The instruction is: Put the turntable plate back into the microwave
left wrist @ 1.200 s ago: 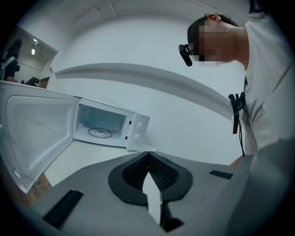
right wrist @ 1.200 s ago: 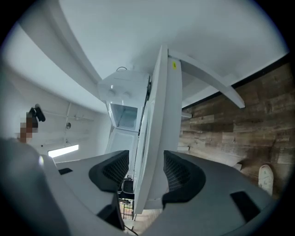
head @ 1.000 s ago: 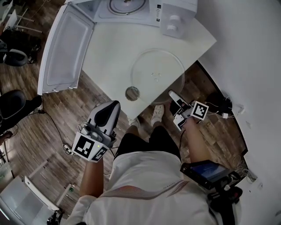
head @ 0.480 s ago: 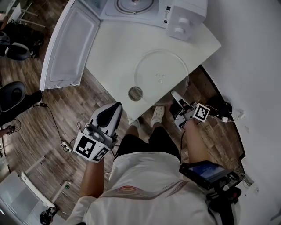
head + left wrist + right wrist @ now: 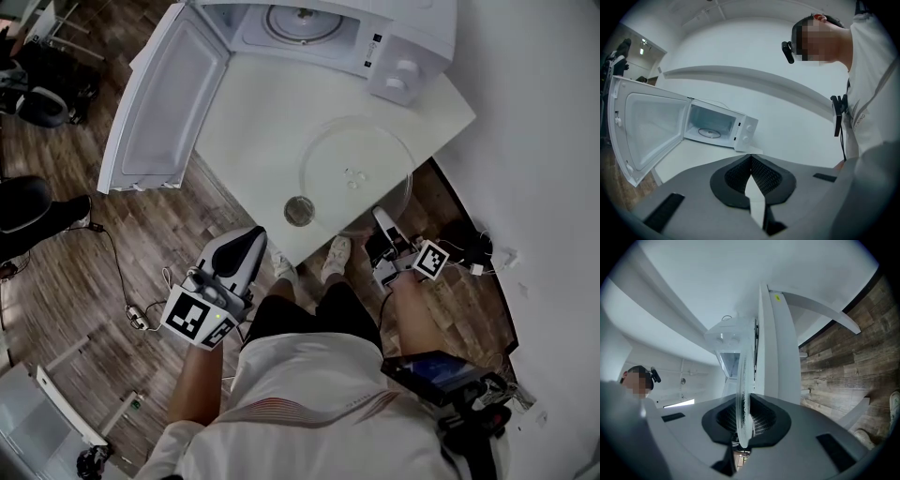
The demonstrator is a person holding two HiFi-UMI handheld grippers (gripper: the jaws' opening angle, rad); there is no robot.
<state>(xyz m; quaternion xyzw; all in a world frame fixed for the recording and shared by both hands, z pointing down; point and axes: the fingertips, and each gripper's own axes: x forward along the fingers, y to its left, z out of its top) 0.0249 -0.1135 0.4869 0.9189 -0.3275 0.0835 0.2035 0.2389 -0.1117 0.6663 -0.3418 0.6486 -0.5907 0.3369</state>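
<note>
Currently the glass turntable plate (image 5: 356, 173) lies on the white bench (image 5: 253, 122), its near edge overhanging. The right gripper (image 5: 382, 223) has just closed its jaws onto that rim. The left gripper (image 5: 249, 238) hangs beside the bench, jaws clenched on nothing. Behind, the microwave (image 5: 403, 56) stands open.

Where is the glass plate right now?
In the head view the glass plate lies on the right side of the white table, in front of the open microwave, its near rim pinched by the right tool.
</note>
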